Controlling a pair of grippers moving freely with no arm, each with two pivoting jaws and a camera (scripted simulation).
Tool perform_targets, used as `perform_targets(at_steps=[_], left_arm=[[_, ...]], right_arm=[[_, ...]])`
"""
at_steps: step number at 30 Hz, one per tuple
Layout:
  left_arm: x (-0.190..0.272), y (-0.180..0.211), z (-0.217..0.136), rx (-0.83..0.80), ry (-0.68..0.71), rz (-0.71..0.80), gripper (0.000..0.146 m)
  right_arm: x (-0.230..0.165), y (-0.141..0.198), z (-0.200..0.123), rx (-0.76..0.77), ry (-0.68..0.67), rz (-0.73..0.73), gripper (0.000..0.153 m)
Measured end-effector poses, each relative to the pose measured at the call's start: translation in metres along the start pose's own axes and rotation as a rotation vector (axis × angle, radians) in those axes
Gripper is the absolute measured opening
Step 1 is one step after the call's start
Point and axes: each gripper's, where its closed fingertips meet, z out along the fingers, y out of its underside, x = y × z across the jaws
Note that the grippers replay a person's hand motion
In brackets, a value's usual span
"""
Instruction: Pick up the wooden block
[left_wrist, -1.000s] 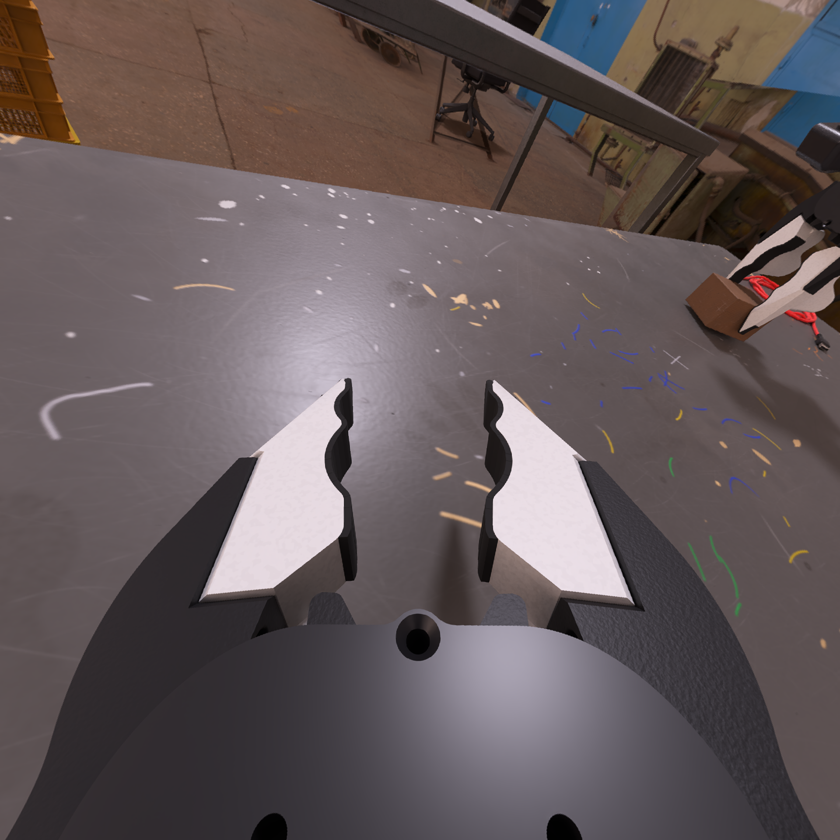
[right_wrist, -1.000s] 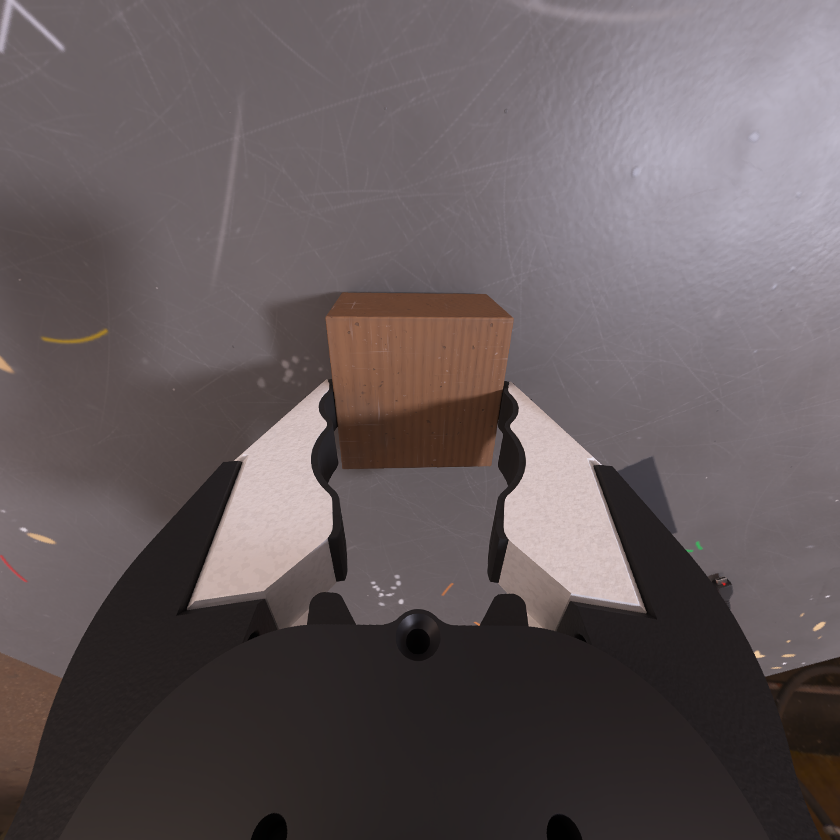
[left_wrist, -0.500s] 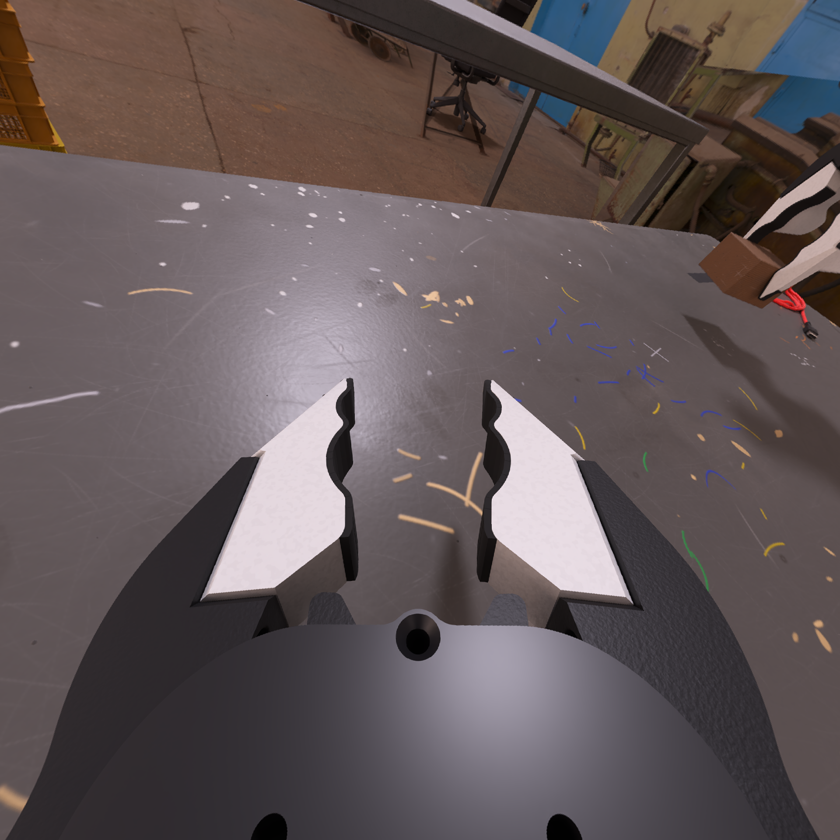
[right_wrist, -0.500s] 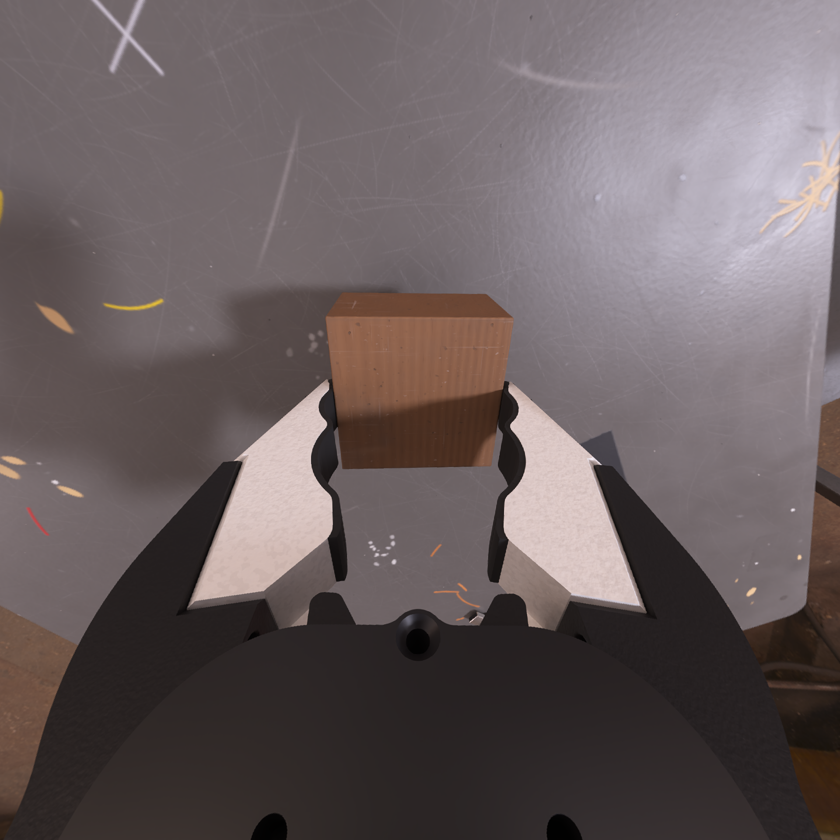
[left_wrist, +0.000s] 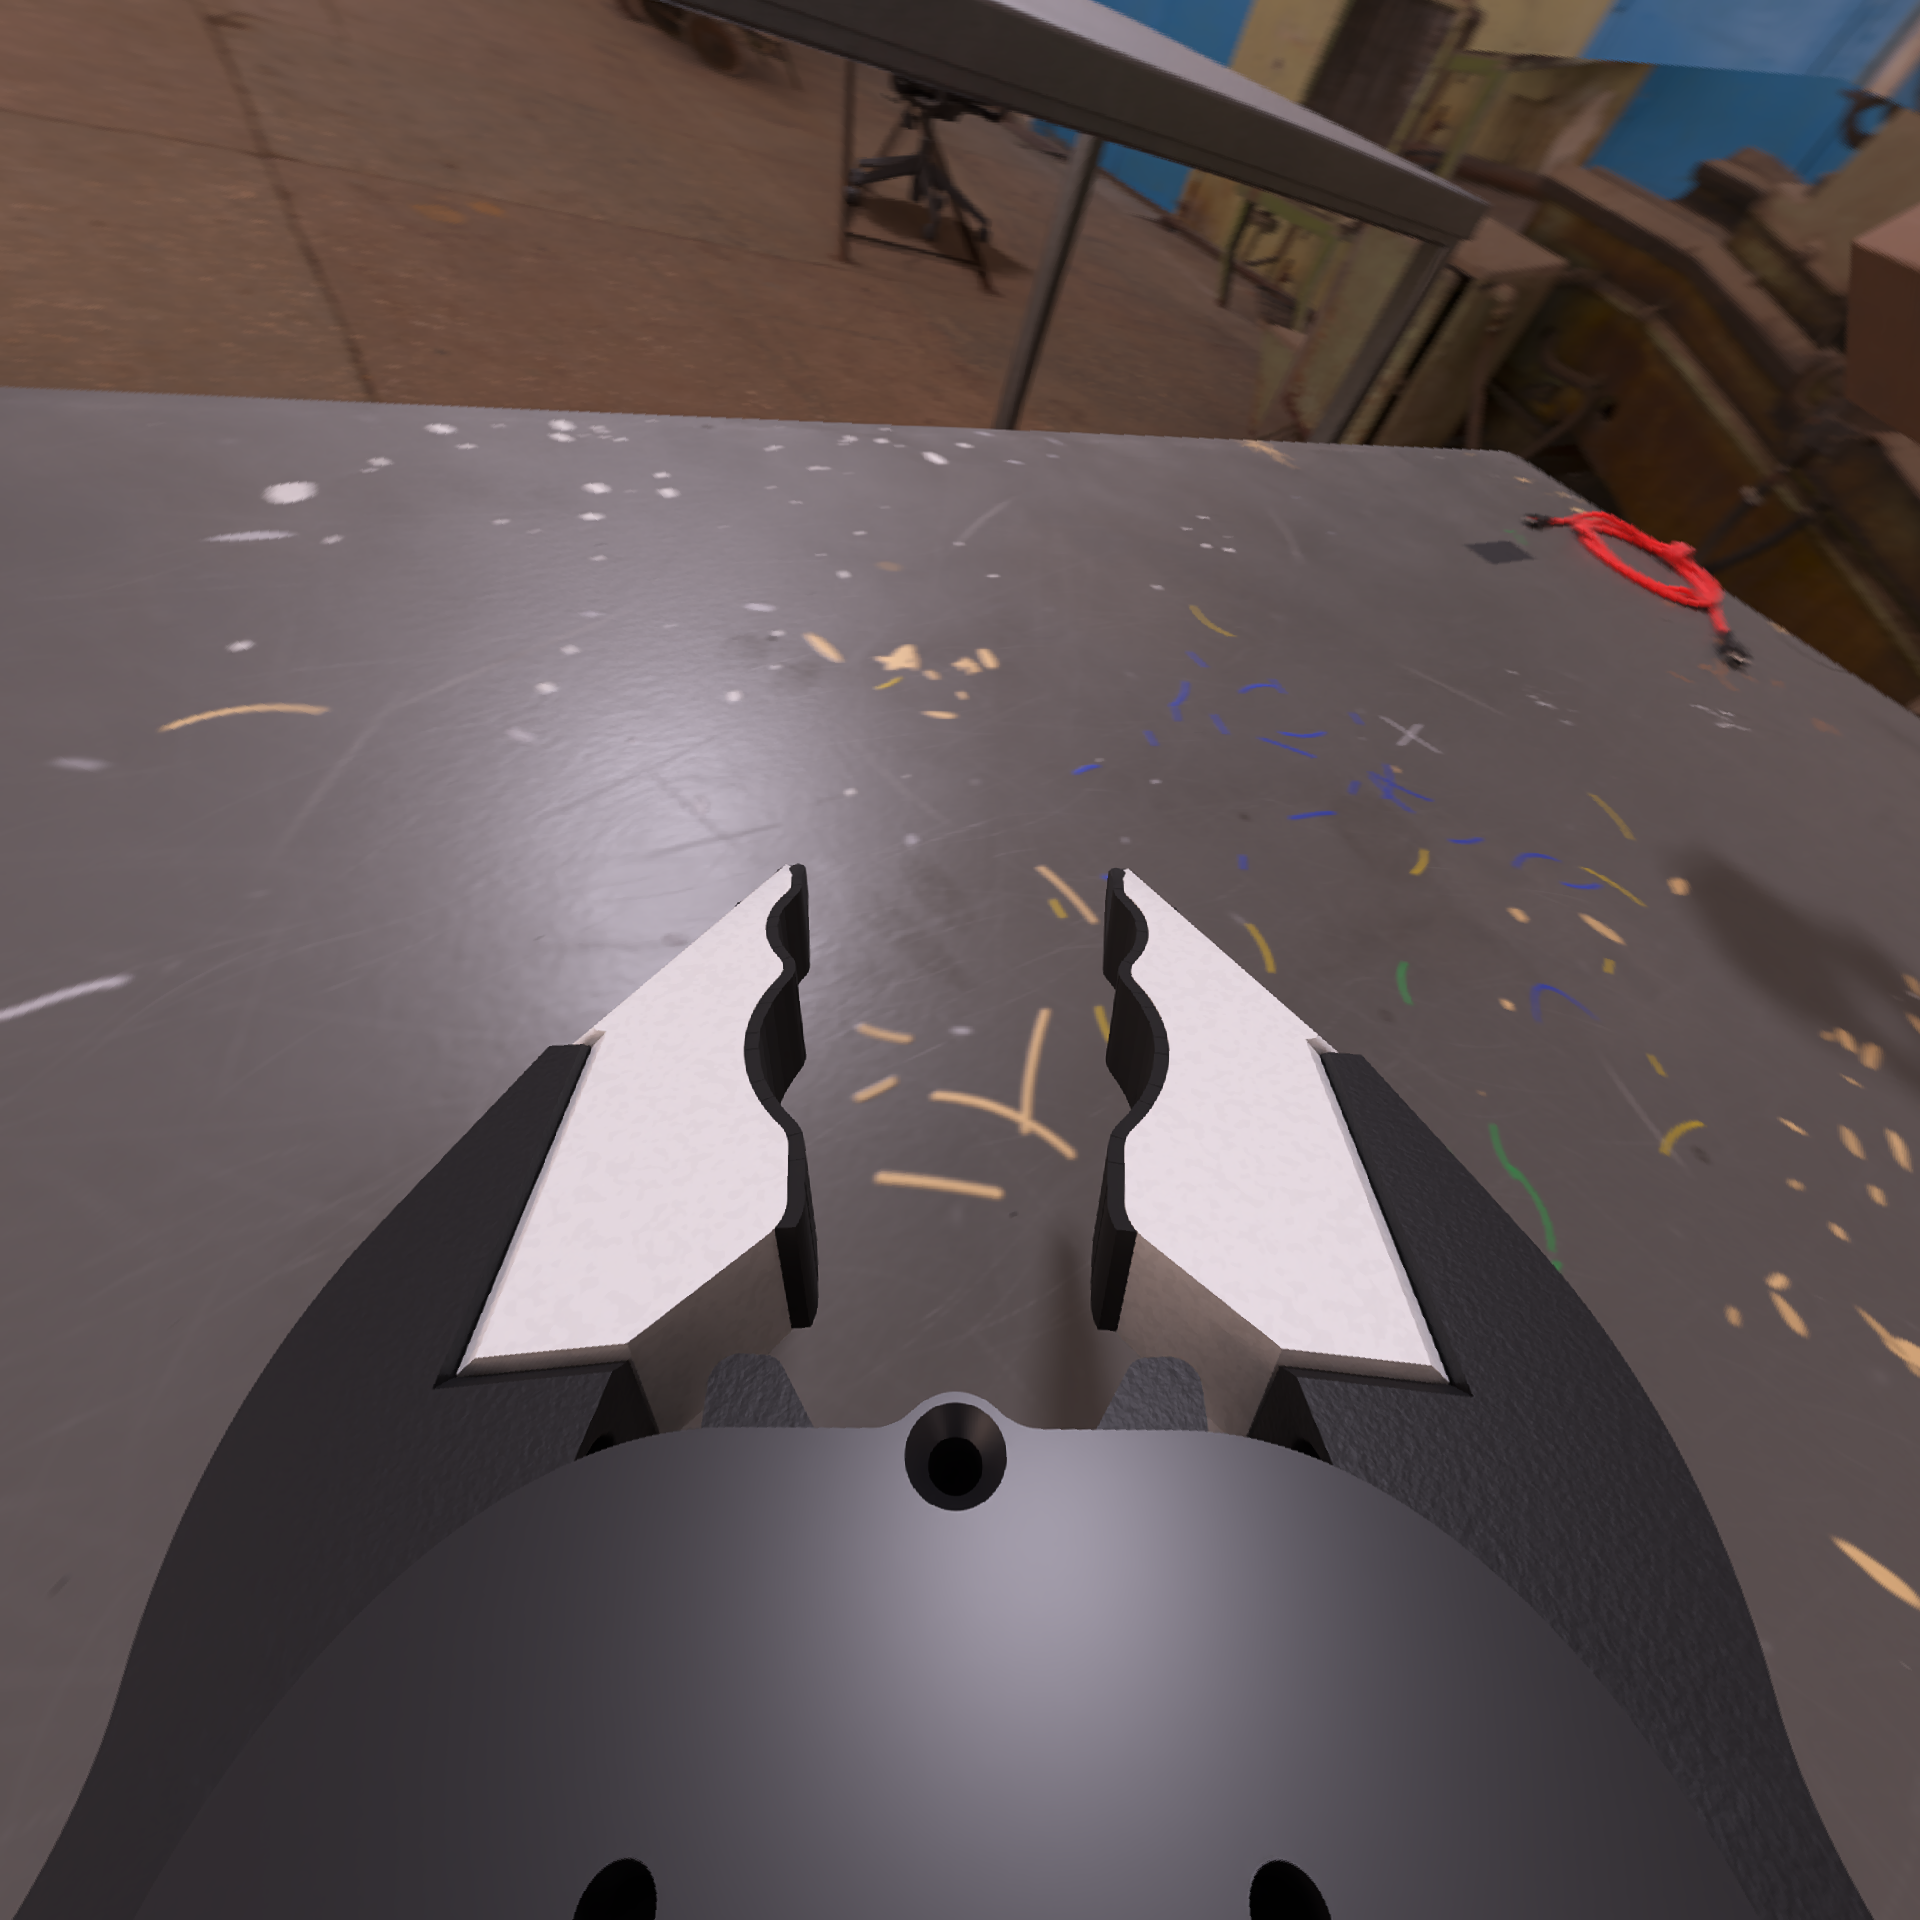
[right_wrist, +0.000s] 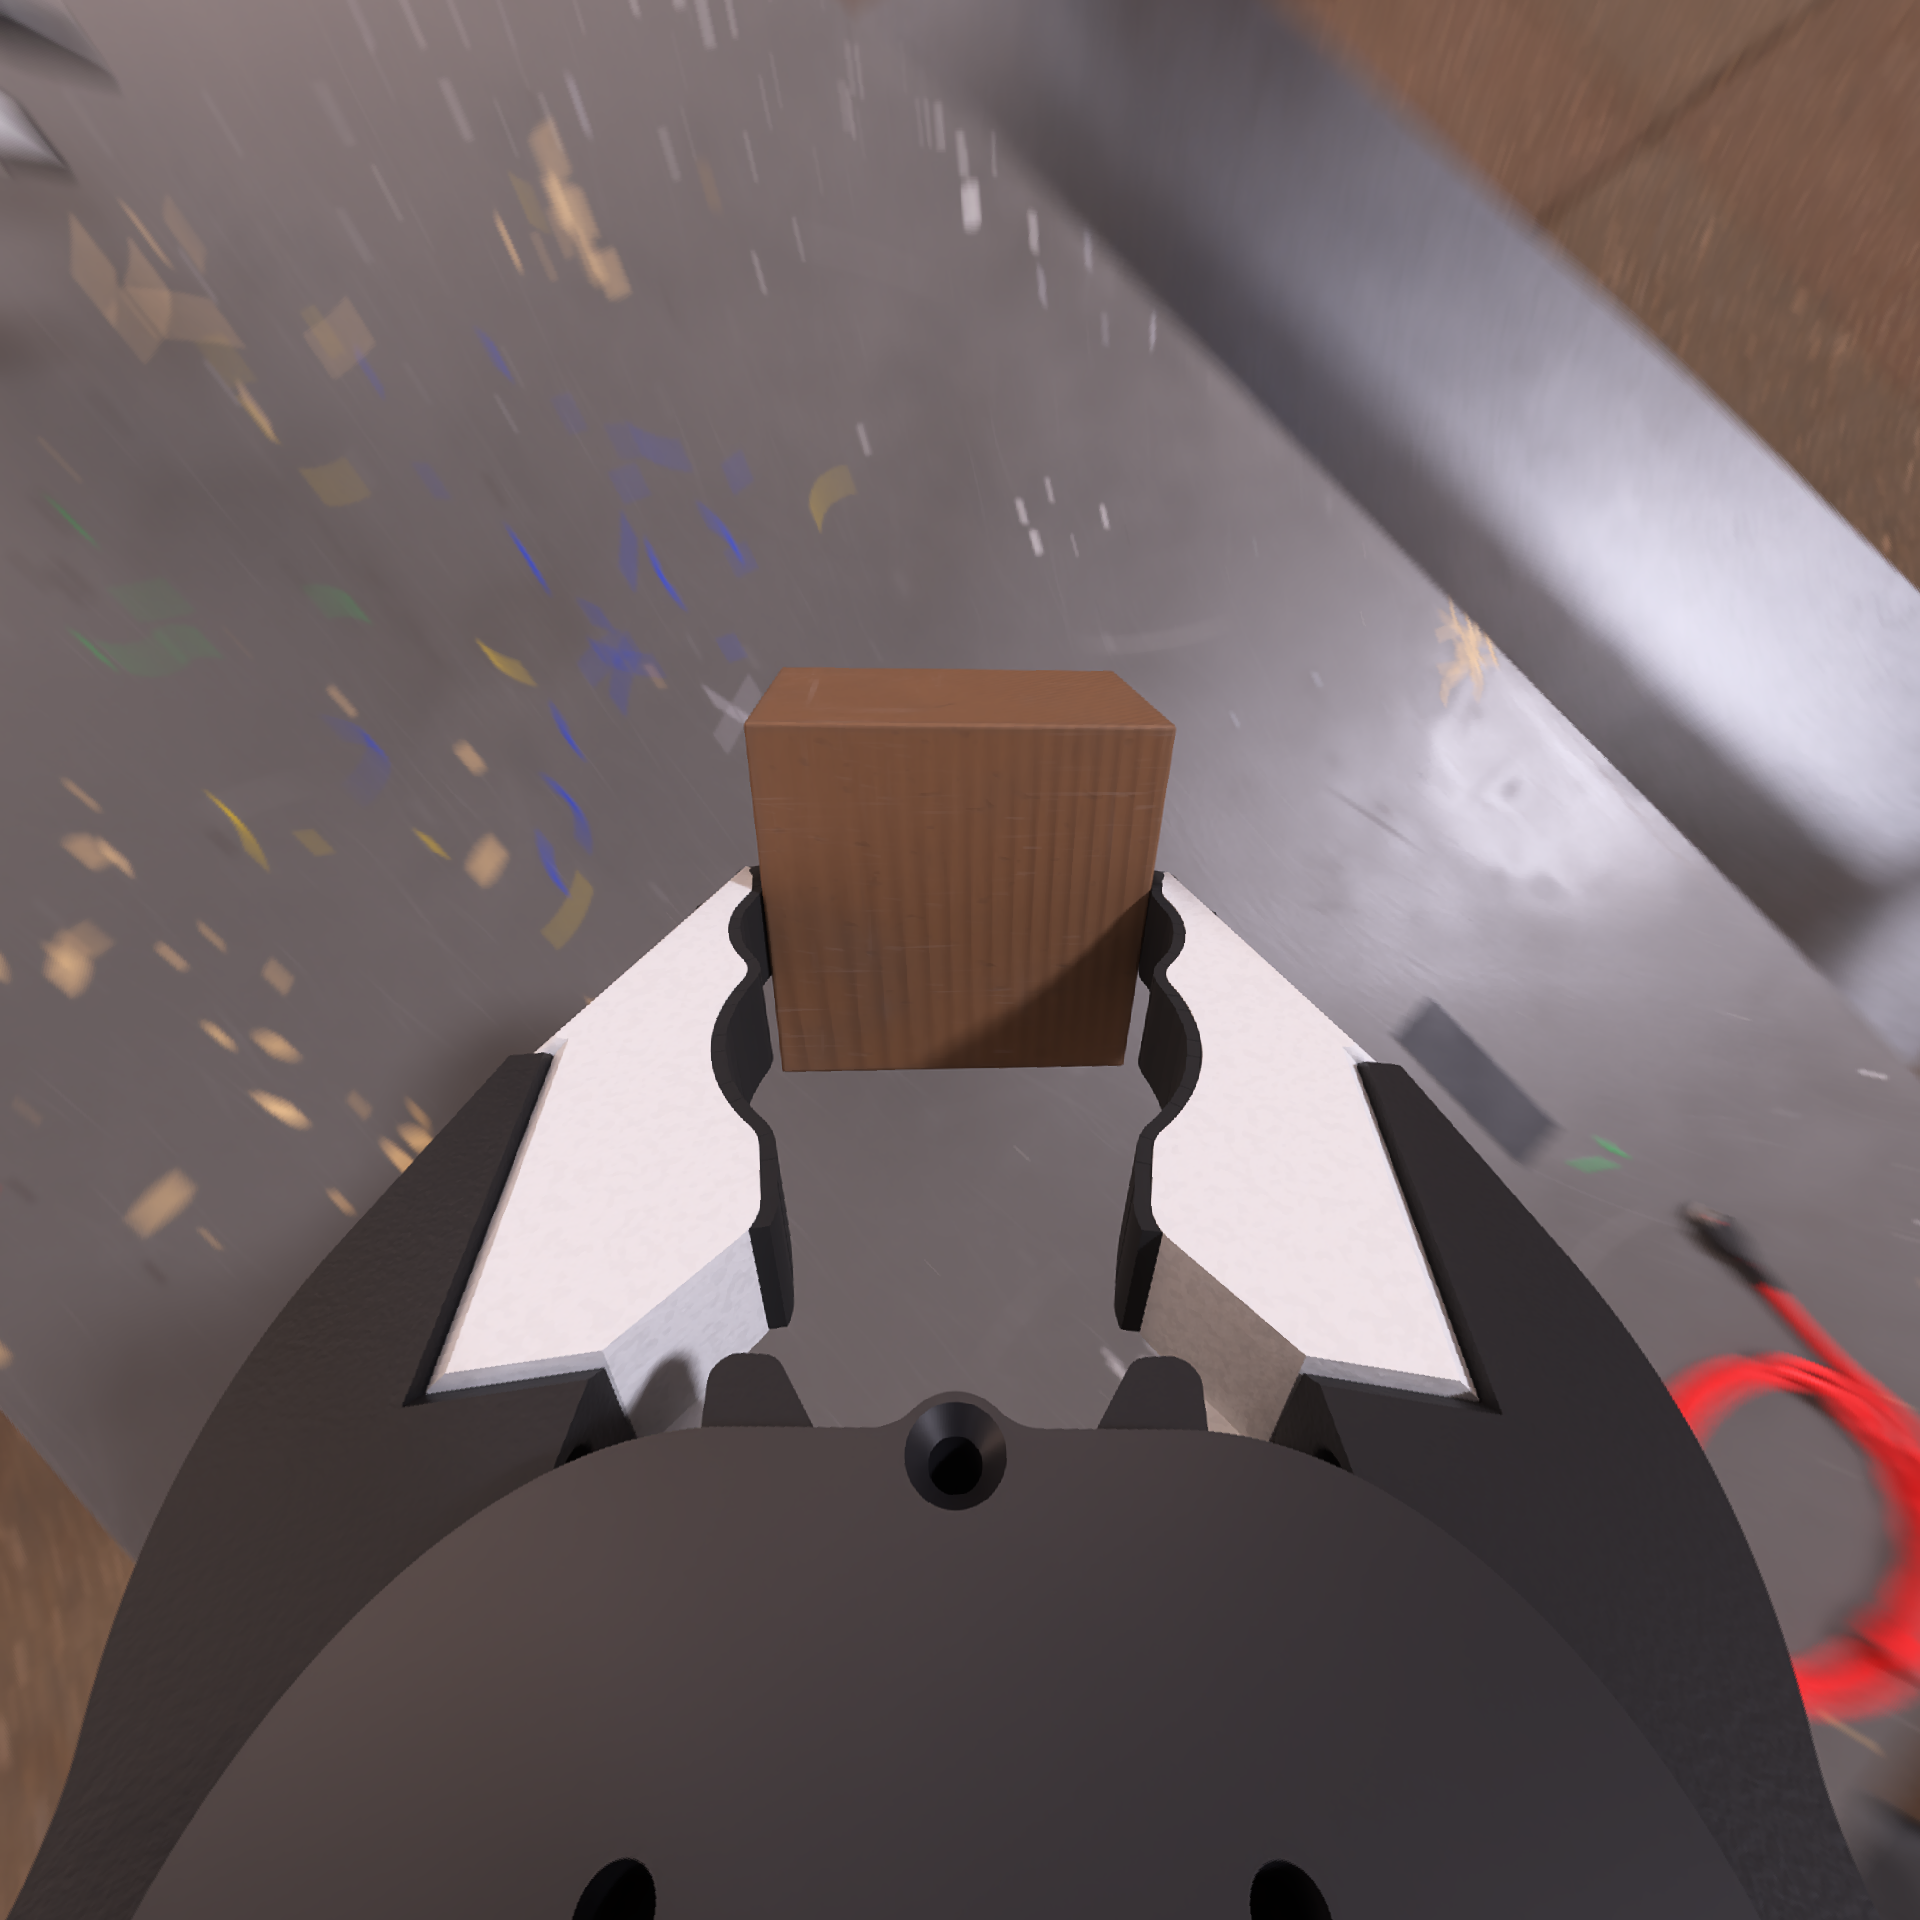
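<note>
The wooden block (right_wrist: 951, 862) is a brown cube. My right gripper (right_wrist: 954, 894) is shut on it, with both fingertips pressed on its sides, and holds it well above the grey table (right_wrist: 312, 935). In the left wrist view a brown corner of the block (left_wrist: 1886, 291) shows at the right edge, high over the table's far right corner. My left gripper (left_wrist: 954, 883) is open and empty, low over the middle of the grey table (left_wrist: 416, 831).
A red cable (left_wrist: 1652, 566) lies near the table's far right corner; it also shows in the right wrist view (right_wrist: 1829, 1455). Paint flecks cover the tabletop. A second grey table (left_wrist: 1143, 83) and workshop machinery (left_wrist: 1662, 312) stand beyond the far edge.
My right gripper has lifted the block from the table and carried it higher, swinging its view round. In the left wrist view the block and right gripper have risen almost out of frame.
</note>
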Motion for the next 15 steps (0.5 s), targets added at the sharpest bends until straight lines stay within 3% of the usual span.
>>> perform_targets(at_steps=[4, 9, 13, 15], left_arm=[[0.034, -0.007, 0.01, -0.005, 0.154, 0.017, 0.058], [0.105, -0.02, 0.015, -0.007, 0.478, -0.007, 0.066], [0.163, -0.041, 0.01, 0.016, 0.74, -0.045, 0.073], [0.183, -0.059, 0.007, 0.053, 0.825, -0.064, 0.078]], right_arm=[[-0.039, -0.016, -0.018, 0.464, -0.083, 0.252, 0.072], [-0.087, -0.028, -0.019, 0.994, -0.291, 0.608, 0.072], [-0.13, -0.056, -0.008, 1.341, -0.562, 0.832, 0.072], [-0.154, -0.074, -0.003, 1.453, -0.777, 0.915, 0.072]])
